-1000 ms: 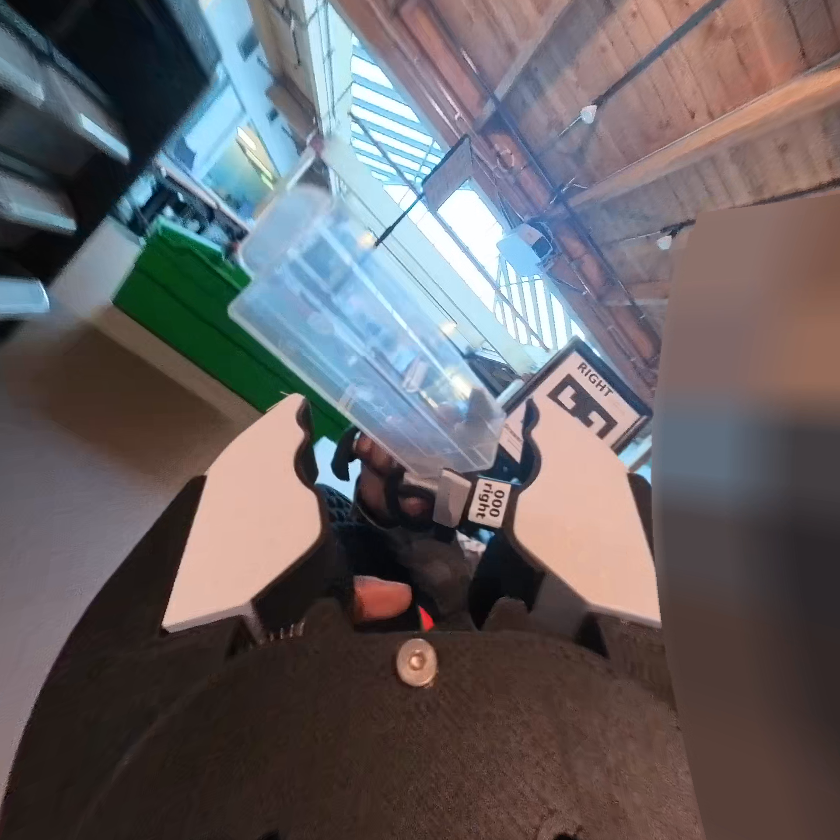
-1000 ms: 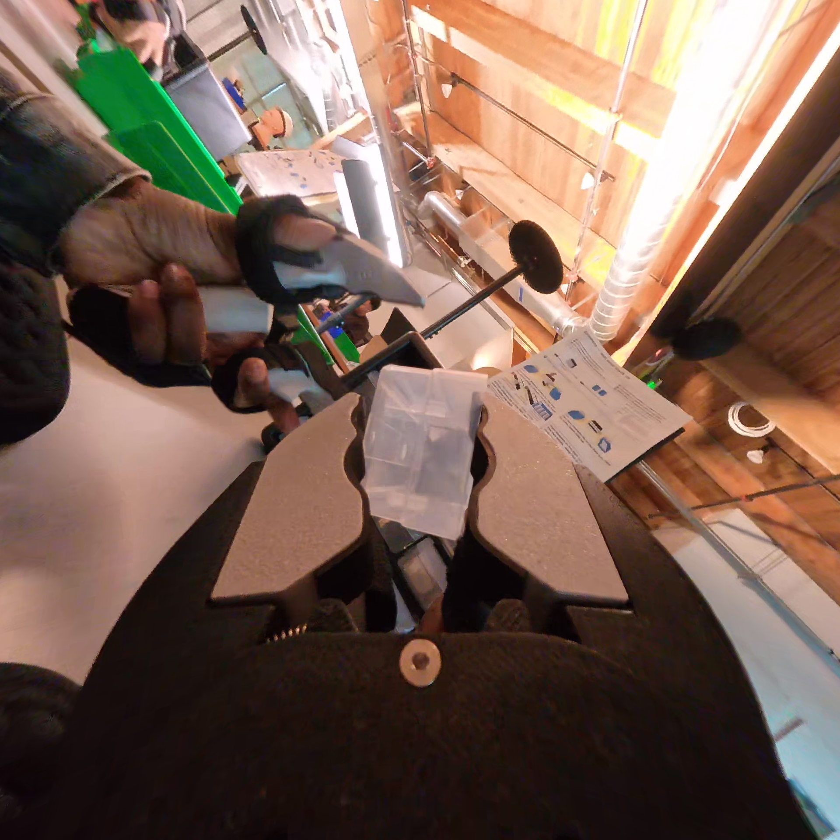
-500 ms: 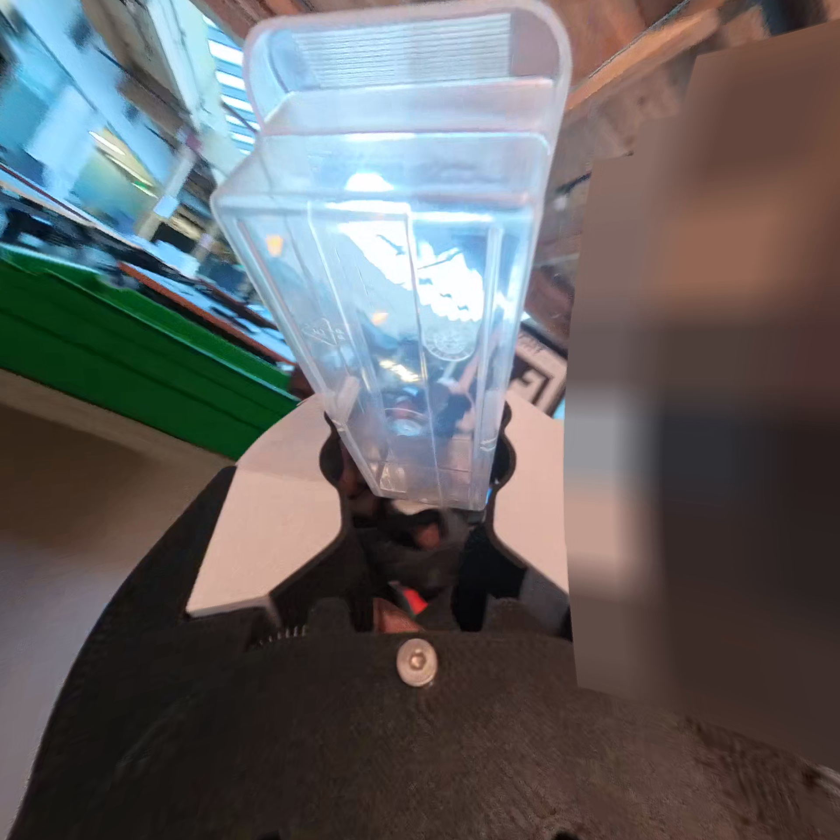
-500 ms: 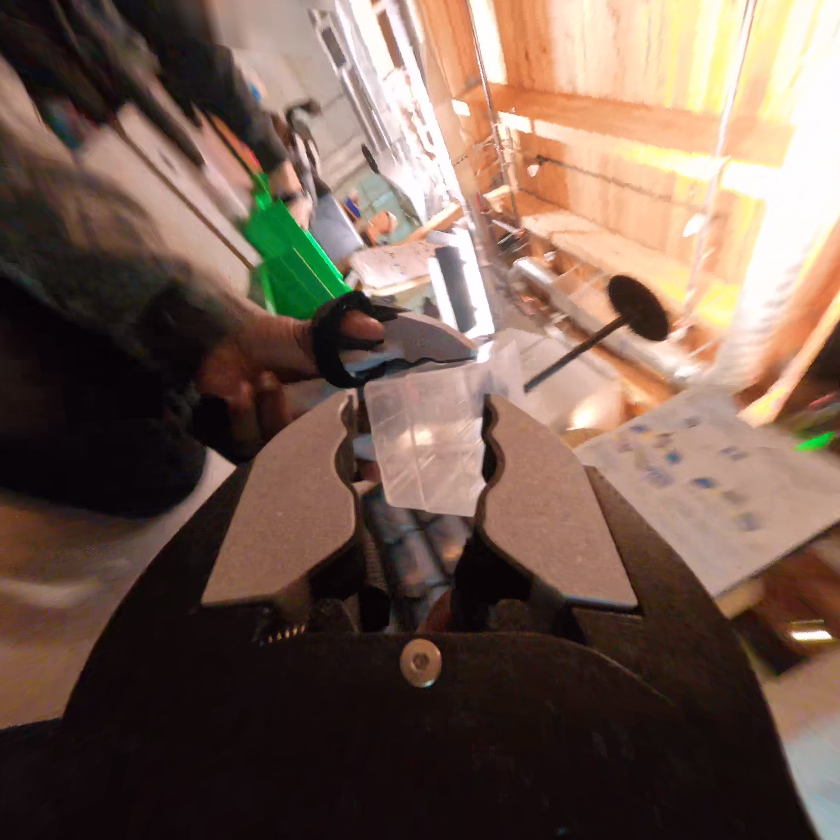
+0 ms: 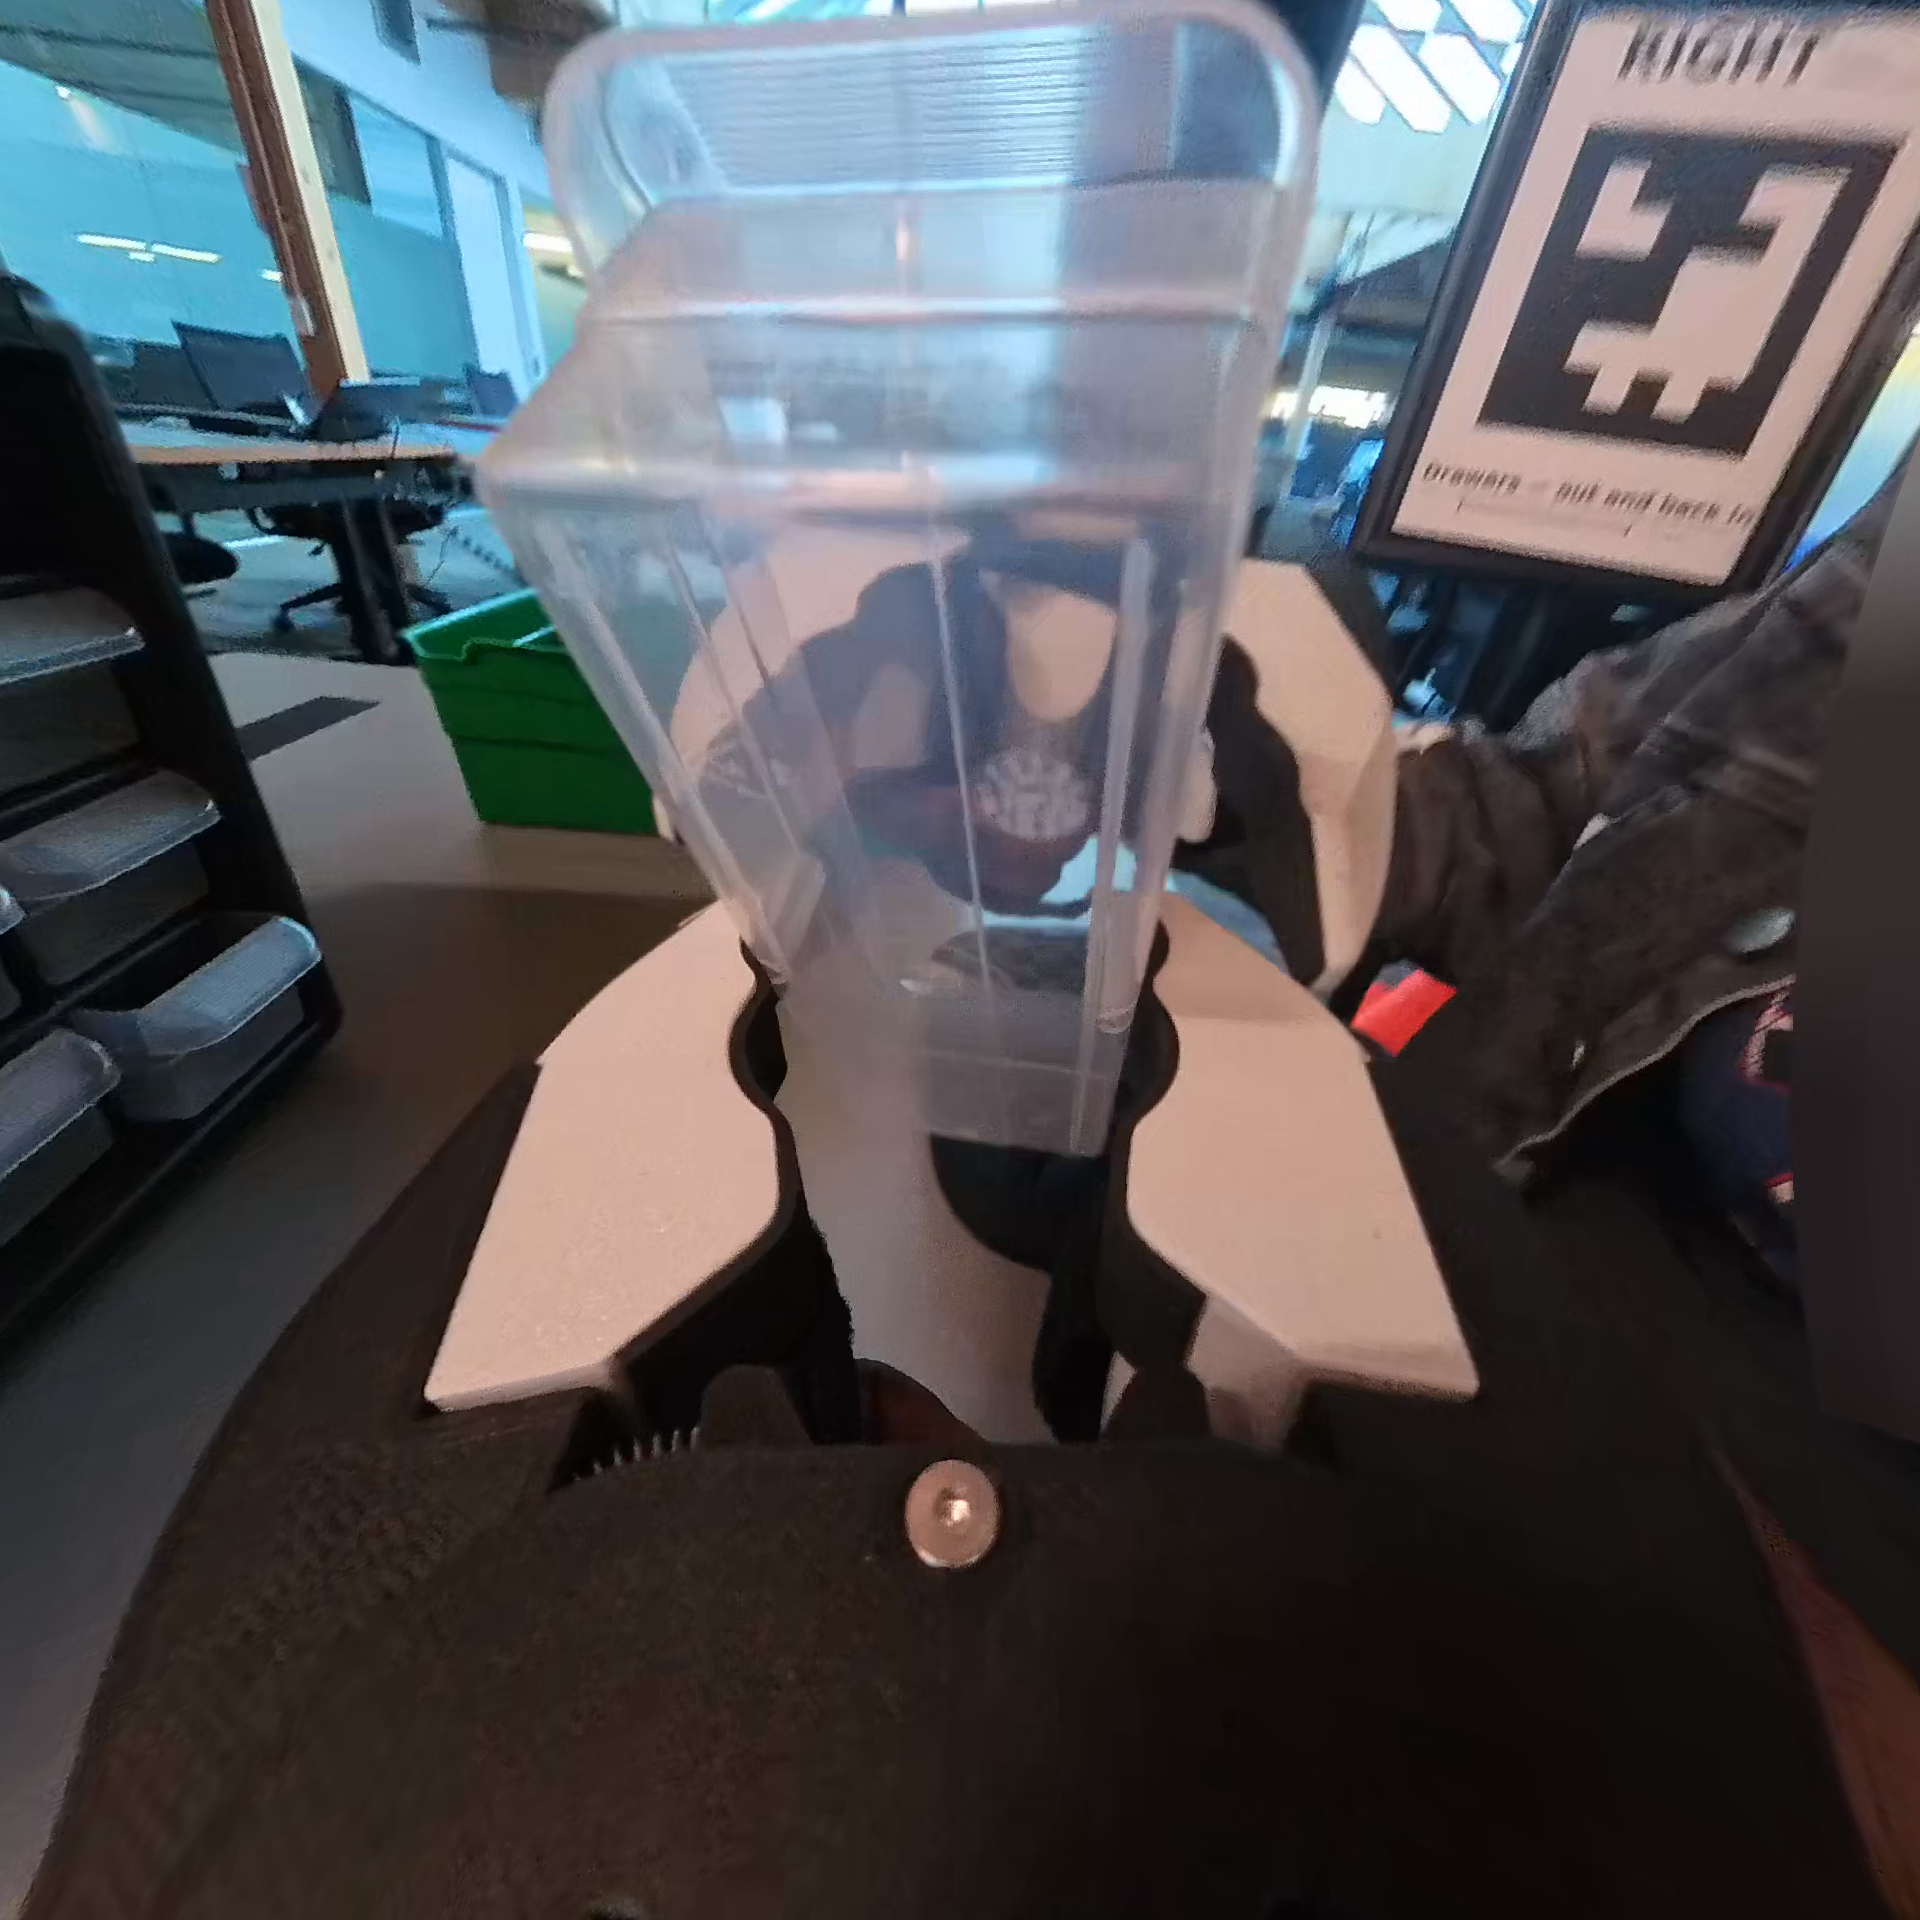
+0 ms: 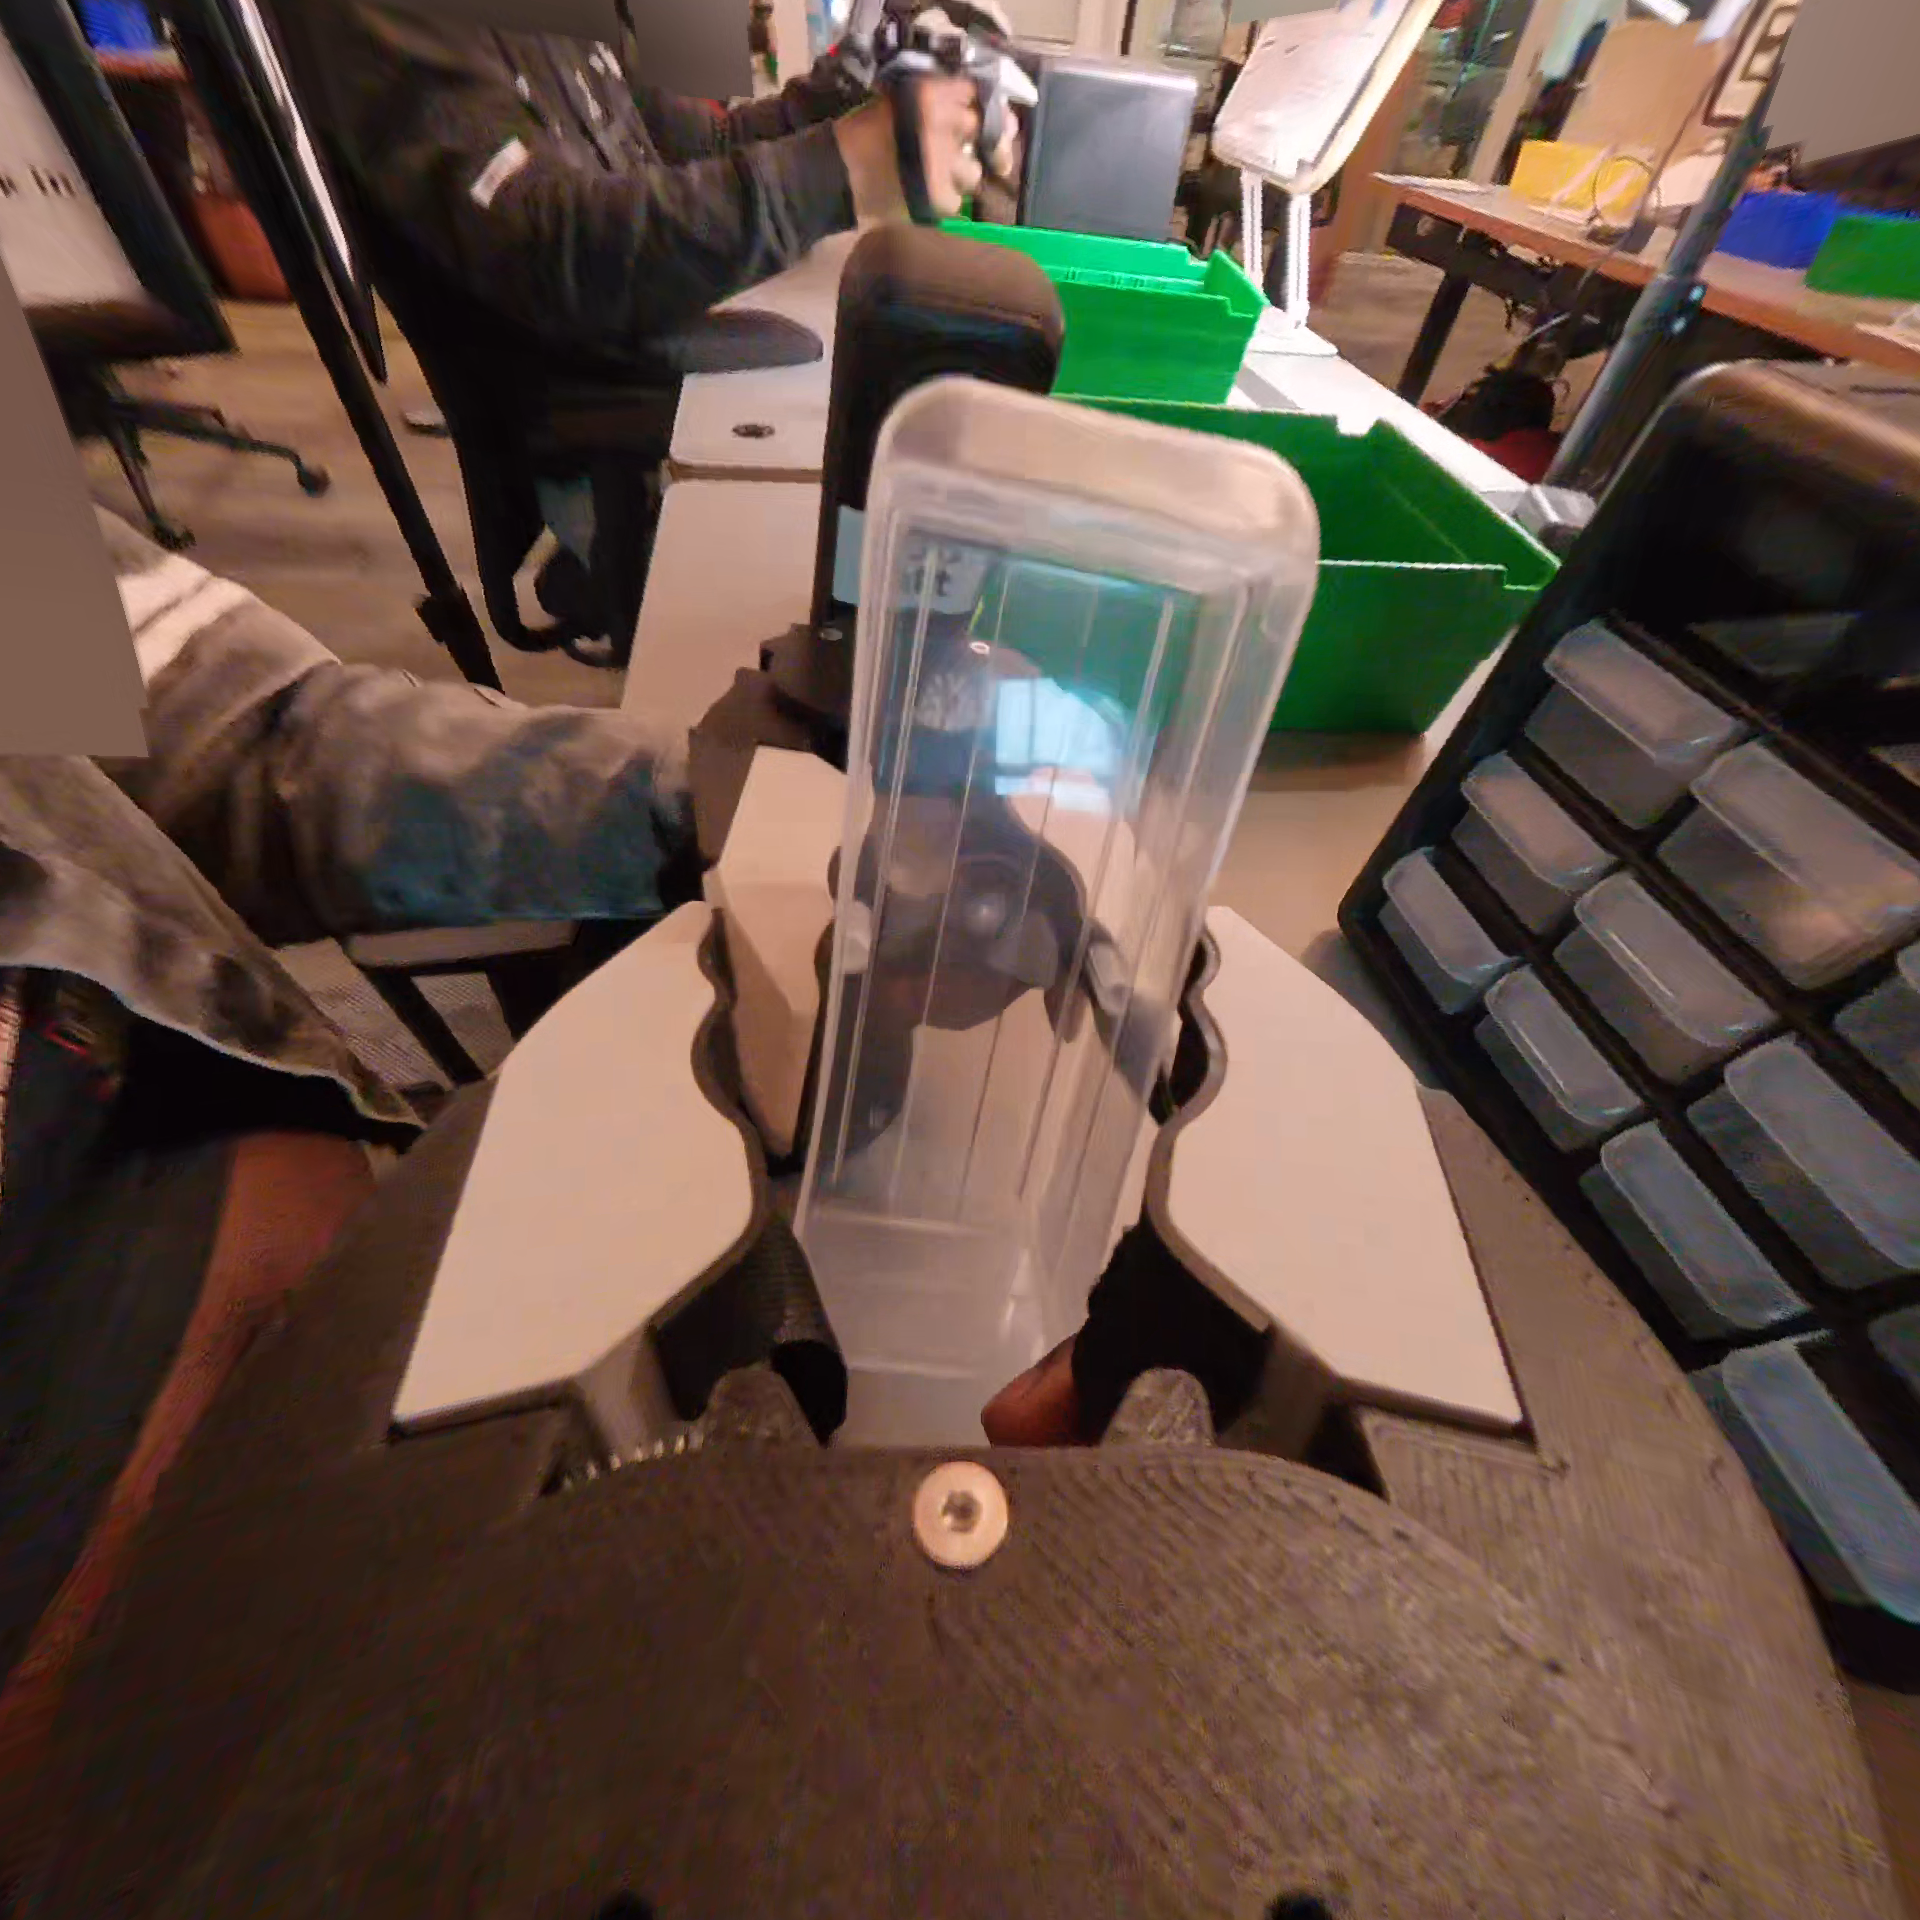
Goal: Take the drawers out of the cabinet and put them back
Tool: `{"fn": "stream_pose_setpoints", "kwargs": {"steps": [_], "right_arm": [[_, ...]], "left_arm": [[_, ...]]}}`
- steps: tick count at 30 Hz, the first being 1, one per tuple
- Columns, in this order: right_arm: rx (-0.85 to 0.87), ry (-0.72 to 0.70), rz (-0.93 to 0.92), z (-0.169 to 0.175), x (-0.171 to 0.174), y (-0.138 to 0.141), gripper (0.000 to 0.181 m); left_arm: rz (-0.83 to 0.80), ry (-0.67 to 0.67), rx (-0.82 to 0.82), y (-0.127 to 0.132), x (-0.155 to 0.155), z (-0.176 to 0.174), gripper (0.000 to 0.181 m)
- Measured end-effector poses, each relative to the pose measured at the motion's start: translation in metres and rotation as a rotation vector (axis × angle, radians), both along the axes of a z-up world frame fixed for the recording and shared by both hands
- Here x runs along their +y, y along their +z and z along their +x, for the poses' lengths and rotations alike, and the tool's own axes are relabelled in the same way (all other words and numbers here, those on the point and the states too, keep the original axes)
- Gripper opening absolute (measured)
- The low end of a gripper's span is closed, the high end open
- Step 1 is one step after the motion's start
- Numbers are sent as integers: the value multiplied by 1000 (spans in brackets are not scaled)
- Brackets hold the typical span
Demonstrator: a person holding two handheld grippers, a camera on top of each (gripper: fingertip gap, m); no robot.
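One clear plastic drawer point(image 5: 914, 468) stands upright between my two grippers, which face each other. My left gripper point(image 5: 951, 997) is shut on its lower end. My right gripper point(image 6: 966, 997) is shut on the same drawer point(image 6: 1070, 644) from the other side. Through the clear walls the right gripper's fingers point(image 5: 1320, 779) show in the left wrist view, and the left gripper's fingers point(image 6: 769, 894) show in the right wrist view. The black cabinet point(image 5: 125, 831) with several clear drawers in it stands on the table at the left, and shows at the right in the right wrist view point(image 6: 1662, 935).
Green bins point(image 6: 1403, 540) sit on the grey table point(image 5: 364, 810) behind the drawer, also in the left wrist view point(image 5: 540, 727). A framed marker sign point(image 5: 1662, 291) stands behind the right arm. Another person point(image 6: 582, 208) works at a table behind. A tripod leg point(image 6: 343, 343) stands at the left.
Both grippers have tilted down from the ceiling to level with the table. My left gripper, open a second ago, has closed on the drawer that the right gripper held.
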State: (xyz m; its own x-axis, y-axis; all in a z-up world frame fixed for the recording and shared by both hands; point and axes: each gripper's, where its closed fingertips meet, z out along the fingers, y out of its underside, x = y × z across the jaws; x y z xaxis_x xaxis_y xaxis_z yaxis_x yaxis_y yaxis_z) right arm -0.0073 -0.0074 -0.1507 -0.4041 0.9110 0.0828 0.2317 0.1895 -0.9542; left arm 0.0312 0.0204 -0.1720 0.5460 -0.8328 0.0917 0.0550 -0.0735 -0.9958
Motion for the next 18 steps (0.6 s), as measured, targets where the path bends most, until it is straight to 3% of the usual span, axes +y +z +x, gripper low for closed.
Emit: {"fn": "stream_pose_setpoints", "kwargs": {"steps": [1, 3, 11, 16, 18], "right_arm": [[4, 7, 21, -2, -1, -2, 82], [13, -8, 34, -4, 2, -3, 63], [35, -5, 138, 2, 7, -1, 56], [21, -91, 296, 28, 43, 22, 55], [-46, -152, 455, 50, 72, 32, 56]], "left_arm": [[3, 12, 37, -5, 1, 1, 65], [14, 24, 82, -9, 1, 4, 65], [55, 118, 113, -10, 10, -1, 65], [69, 326, 150, -14, 27, -29, 79], [17, 379, 177, -22, 32, -38, 83]]}}
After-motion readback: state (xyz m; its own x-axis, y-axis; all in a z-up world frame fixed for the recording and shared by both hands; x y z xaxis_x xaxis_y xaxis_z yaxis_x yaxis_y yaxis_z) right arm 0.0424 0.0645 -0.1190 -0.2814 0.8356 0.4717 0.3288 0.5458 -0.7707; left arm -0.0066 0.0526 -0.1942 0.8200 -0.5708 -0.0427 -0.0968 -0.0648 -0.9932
